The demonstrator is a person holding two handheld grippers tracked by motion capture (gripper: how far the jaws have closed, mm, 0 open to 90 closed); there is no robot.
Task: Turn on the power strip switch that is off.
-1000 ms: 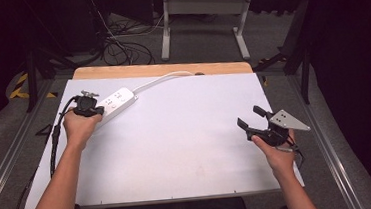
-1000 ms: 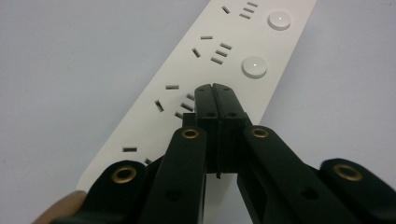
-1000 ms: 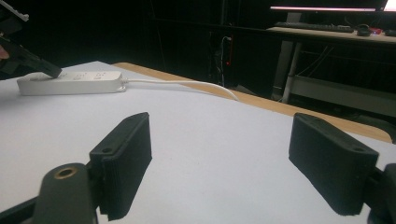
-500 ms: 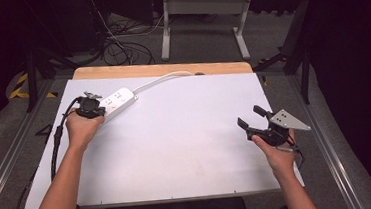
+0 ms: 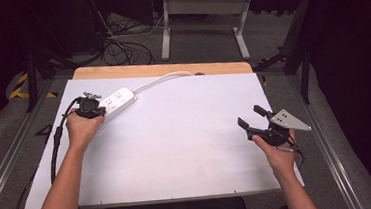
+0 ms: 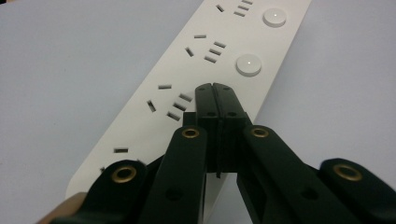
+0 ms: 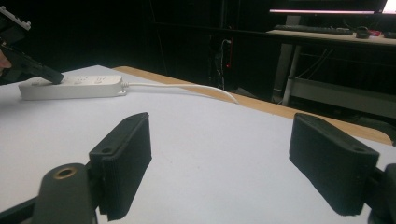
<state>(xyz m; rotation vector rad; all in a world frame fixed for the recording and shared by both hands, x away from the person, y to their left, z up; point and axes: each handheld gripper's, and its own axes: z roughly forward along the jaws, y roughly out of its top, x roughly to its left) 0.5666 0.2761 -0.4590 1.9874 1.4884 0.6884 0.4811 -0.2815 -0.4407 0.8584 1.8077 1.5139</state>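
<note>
The long white plastic power strip [image 5: 117, 100] lies near the far left corner of the white table [image 5: 177, 150]. The left gripper [image 6: 215, 91] is pinched tight with its tips on the strip. The right gripper [image 5: 253, 118] is wide apart with nothing in it, near the right edge, with lots of bare table between them.

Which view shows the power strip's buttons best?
The left gripper view: two round buttons sit close beside the sockets. The high view shows the whole power strip, small; the right gripper view shows its side, far off.
</note>
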